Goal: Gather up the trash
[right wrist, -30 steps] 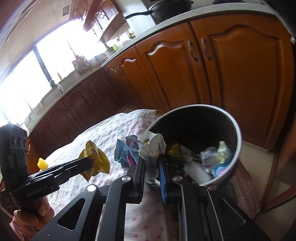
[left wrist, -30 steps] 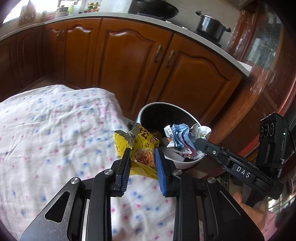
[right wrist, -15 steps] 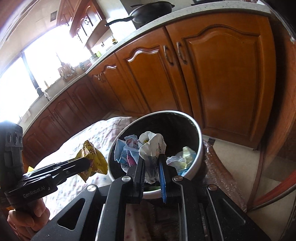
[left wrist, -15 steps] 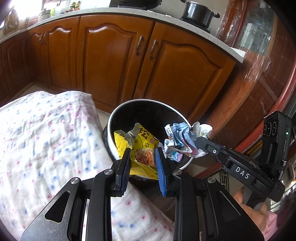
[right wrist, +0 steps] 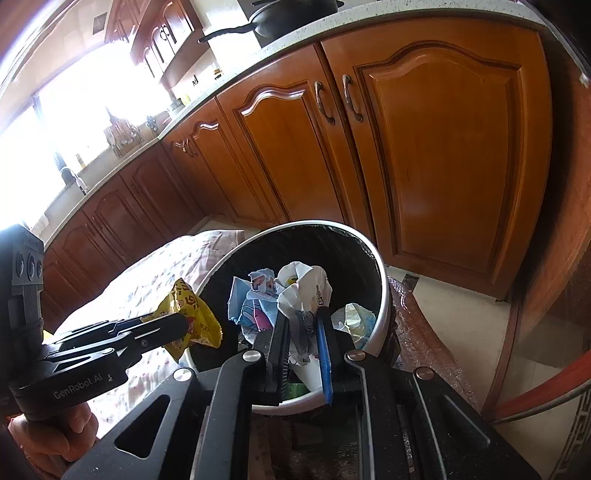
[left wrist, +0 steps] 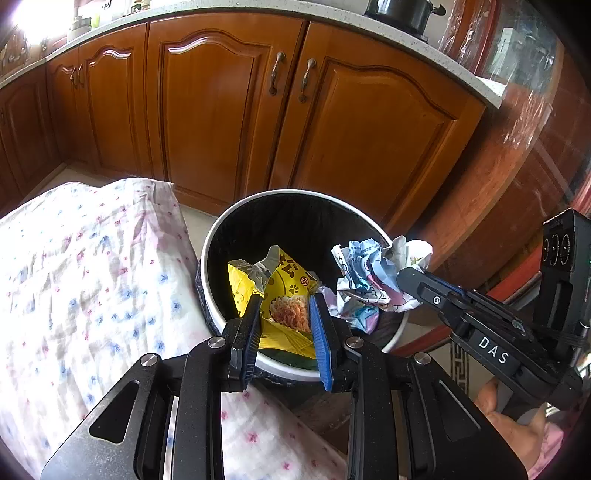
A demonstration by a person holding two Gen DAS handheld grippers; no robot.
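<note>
A round waste bin (left wrist: pixel 236 218) with a white rim and black liner stands on the floor by the table's edge. My left gripper (left wrist: pixel 285 314) is shut on a torn yellow snack wrapper (left wrist: pixel 280 280), held over the bin's mouth. My right gripper (right wrist: pixel 303 332) is shut on a crumpled white and blue paper wad (right wrist: pixel 291 295), also over the bin (right wrist: pixel 382 295). In the left wrist view that paper wad (left wrist: pixel 369 266) hangs at the bin's right rim in the right gripper (left wrist: pixel 406 280). In the right wrist view the yellow wrapper (right wrist: pixel 192 314) sits at the bin's left rim. Other trash (right wrist: pixel 354 317) lies inside the bin.
A table under a white flowered cloth (left wrist: pixel 85 280) lies to the left of the bin. Brown wooden cabinets (left wrist: pixel 229 110) run behind, with a dark pot (left wrist: pixel 399 11) and a pan (right wrist: pixel 280 18) on the counter. A red-brown wooden edge (left wrist: pixel 517 206) is on the right. A hand (right wrist: pixel 55 432) grips the left gripper's handle.
Both grippers have moved off the cloth-covered table and over the bin, carrying the yellow wrapper and the paper wad. The bin now sits directly under both.
</note>
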